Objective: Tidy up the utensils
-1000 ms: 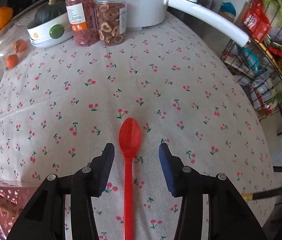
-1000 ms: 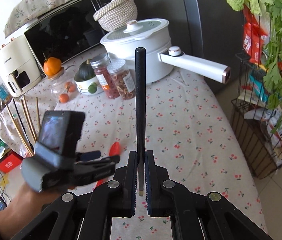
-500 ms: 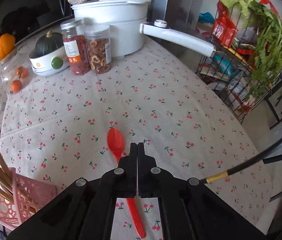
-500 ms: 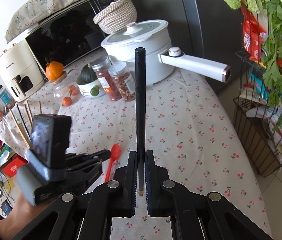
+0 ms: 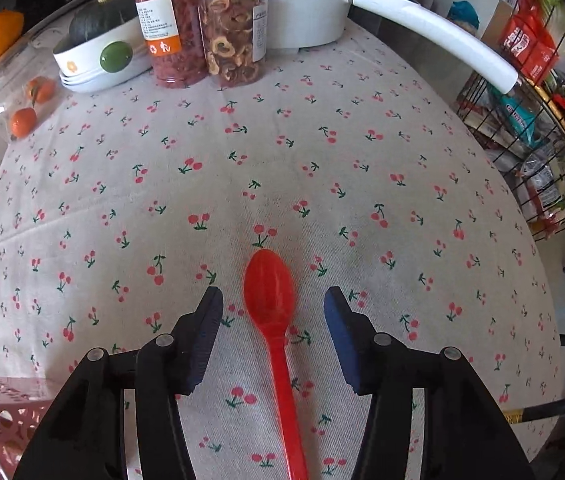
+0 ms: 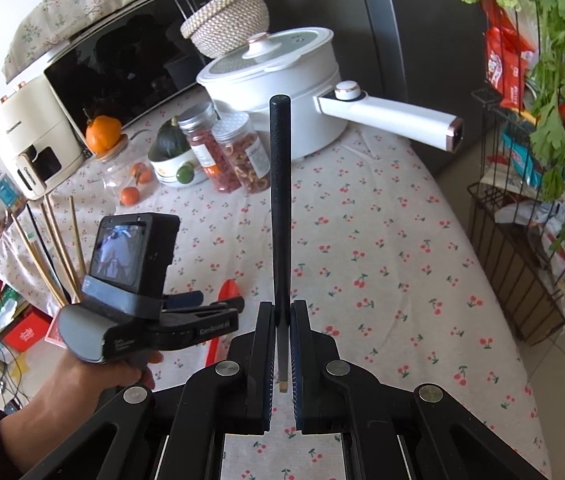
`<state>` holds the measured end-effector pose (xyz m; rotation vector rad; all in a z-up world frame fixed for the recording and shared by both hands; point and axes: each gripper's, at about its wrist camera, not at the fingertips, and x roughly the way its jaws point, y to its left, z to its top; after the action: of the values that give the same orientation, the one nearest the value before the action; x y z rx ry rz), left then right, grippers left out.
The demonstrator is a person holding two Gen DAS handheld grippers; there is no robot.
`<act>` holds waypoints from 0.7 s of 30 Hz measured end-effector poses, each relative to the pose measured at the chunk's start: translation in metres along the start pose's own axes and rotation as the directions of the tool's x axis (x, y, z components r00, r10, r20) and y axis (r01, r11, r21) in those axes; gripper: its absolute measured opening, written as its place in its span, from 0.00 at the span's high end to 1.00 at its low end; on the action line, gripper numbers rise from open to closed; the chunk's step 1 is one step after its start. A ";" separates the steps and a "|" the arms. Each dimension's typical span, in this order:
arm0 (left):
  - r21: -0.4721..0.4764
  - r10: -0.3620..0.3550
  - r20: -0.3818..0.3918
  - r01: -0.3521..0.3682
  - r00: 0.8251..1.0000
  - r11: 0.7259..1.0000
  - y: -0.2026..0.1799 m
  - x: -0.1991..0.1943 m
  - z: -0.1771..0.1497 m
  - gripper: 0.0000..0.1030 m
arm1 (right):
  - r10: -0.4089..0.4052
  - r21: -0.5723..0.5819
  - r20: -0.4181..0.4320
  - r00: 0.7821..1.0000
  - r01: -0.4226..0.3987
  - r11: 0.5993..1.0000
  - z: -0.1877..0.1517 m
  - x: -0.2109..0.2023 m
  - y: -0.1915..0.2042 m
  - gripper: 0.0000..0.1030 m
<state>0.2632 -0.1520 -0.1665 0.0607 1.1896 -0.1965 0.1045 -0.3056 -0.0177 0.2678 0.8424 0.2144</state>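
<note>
- Here the left gripper (image 5: 273, 300) has its jaws parted about halfway; they have just been opening, and the red spoon (image 5: 272, 308) lies between them on the cloth, touched by neither pad.
- The spoon's bowl points away from the camera, just past the fingertips (image 5: 210, 312), and its handle runs straight back under the gripper body to the bottom edge of the left wrist view.
- The right gripper (image 6: 282, 320) has its jaws pressed together on a thin black stick (image 6: 280, 200), which stands up from between the pads and ends in a rounded tip in front of the white pot.
- From the right wrist view, a hand (image 6: 94, 368) holds the left gripper low over the table, with the red spoon showing partly beneath its fingers.
- The cherry-print tablecloth (image 5: 322, 160) covers the table around the spoon, and the cloth near it is bare.
- A pink perforated basket (image 5: 6, 416) sits at the near left corner; in the right wrist view wooden chopsticks (image 6: 54, 248) stand up from that side.
- At the far edge stand two clear jars (image 5: 202, 28) of dried food, side by side, with a white bowl (image 5: 98, 56) holding a dark green squash just left of them.
- Behind the jars is a white pot (image 6: 274, 80) with a long handle reaching right.
- A wire rack (image 6: 522, 260) of packets and leafy greens stands off the table's right side.
</note>
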 end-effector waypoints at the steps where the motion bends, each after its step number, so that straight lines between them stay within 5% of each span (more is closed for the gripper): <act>1: -0.007 -0.005 -0.012 0.005 1.000 1.000 0.000 0.005 0.002 0.56 | 0.003 0.002 -0.002 1.000 -0.003 1.000 0.000 0.000 0.000 0.96; 4: -0.019 0.005 0.000 -0.005 1.000 1.000 0.002 0.009 0.004 0.73 | 0.005 -0.003 -0.006 1.000 -0.005 1.000 0.001 0.002 0.003 0.96; 12: 0.024 -0.066 0.158 0.063 0.985 0.998 -0.002 -0.053 -0.031 0.73 | 0.005 -0.004 0.019 1.000 -0.005 1.000 -0.002 -0.006 0.009 0.96; 17: 0.129 -0.146 0.301 0.112 0.942 0.985 -0.006 -0.131 -0.071 0.73 | 0.023 -0.016 0.063 0.998 -0.022 1.000 -0.004 -0.025 0.021 0.96; 21: 0.180 -0.188 0.437 0.119 0.879 0.977 0.008 -0.203 -0.099 0.73 | 0.063 -0.033 0.103 0.993 -0.060 0.998 -0.003 -0.040 0.038 0.96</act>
<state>0.1022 -0.1045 -0.0160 0.0463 0.7094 -0.4168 0.0730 -0.2809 0.0210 0.2750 0.7278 0.2682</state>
